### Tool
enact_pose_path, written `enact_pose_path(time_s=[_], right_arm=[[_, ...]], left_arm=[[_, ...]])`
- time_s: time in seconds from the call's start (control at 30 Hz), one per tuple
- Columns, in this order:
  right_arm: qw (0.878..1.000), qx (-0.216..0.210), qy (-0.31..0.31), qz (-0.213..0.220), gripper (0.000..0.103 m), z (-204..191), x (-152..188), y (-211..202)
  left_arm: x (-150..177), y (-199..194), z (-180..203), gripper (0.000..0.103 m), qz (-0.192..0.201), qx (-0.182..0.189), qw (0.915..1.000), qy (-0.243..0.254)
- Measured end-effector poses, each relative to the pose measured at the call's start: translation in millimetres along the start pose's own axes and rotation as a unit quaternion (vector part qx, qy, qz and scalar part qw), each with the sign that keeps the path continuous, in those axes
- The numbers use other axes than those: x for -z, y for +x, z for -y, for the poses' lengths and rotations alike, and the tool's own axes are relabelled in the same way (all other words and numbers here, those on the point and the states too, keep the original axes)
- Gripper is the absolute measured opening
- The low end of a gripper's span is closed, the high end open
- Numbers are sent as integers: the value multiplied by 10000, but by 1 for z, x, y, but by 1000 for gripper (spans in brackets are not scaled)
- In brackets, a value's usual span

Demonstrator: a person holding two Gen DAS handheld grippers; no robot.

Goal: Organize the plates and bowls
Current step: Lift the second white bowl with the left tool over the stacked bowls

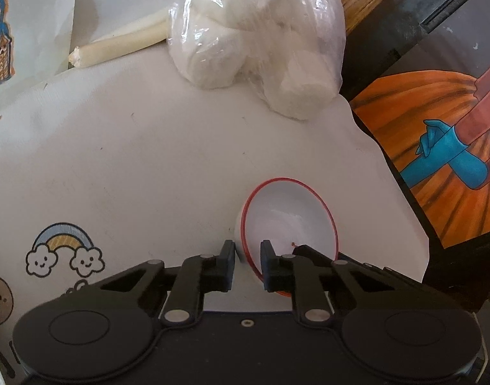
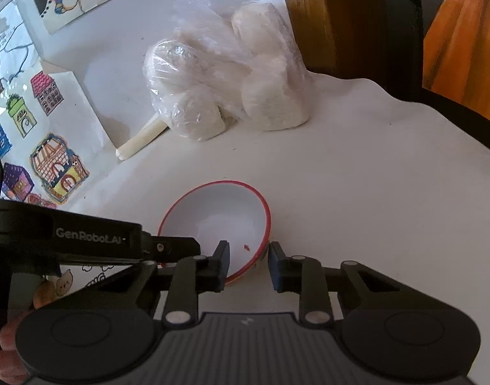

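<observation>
Bowl [image 1: 290,221], white with a red rim, sits near the front of the white worktop [image 1: 148,160], and both grippers have hold of it at once. The left gripper [image 1: 247,264] straddles the bowl's left wall, one jaw outside and one inside, drawn narrow onto the rim. The right gripper [image 2: 249,266] does the same on the opposite side, as the right wrist view shows, with its left jaw inside the bowl and its right jaw against the outer wall. Two grips on opposite edges probably serve to lift a smooth, round-sided bowl level, without it swinging or slipping from a single pinch. A tiny red speck lies inside, near the rim. Farther back, well apart from the bowl, a clear bag of white lumps [image 1: 257,32] rests beside a pale rolled stick [image 1: 116,43]. No plates or other bowls are in sight, so where this one belongs cannot be told.
</observation>
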State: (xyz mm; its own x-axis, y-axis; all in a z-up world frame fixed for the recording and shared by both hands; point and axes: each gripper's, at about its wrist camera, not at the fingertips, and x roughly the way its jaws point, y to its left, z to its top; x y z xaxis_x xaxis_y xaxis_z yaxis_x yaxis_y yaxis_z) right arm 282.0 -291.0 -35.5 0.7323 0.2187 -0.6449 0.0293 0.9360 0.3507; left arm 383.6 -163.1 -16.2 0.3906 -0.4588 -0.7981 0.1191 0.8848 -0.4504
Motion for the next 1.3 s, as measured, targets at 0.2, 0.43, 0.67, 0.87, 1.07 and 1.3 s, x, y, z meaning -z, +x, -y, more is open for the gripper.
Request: enact_pose_path(time_s=[0.2,0.43,0.67,0.87,1.07,1.3], right_arm=[[9999,14,113,-57,20,-1,6,-6],[9998,49,40,193,18,-15,14,-32],[9992,-2,-99,394,18,-33,15,-69],[9988,-54,-176,460,18,-49,21,-94],[9981,-99,-339,500,18,-72,31,-116],[9974,-218,-487,480,18,-95,45,-132]], left_arm=[[7,-8,1,16,-67,-28,9999,73],[18,-33,5,16,18,16,9999,162],[31,-70,10,16,186,156,9994,254],[45,-101,8,16,272,248,9990,266],[62,-128,1,16,335,278,9986,313],[79,-156,-13,16,404,313,9983,295]])
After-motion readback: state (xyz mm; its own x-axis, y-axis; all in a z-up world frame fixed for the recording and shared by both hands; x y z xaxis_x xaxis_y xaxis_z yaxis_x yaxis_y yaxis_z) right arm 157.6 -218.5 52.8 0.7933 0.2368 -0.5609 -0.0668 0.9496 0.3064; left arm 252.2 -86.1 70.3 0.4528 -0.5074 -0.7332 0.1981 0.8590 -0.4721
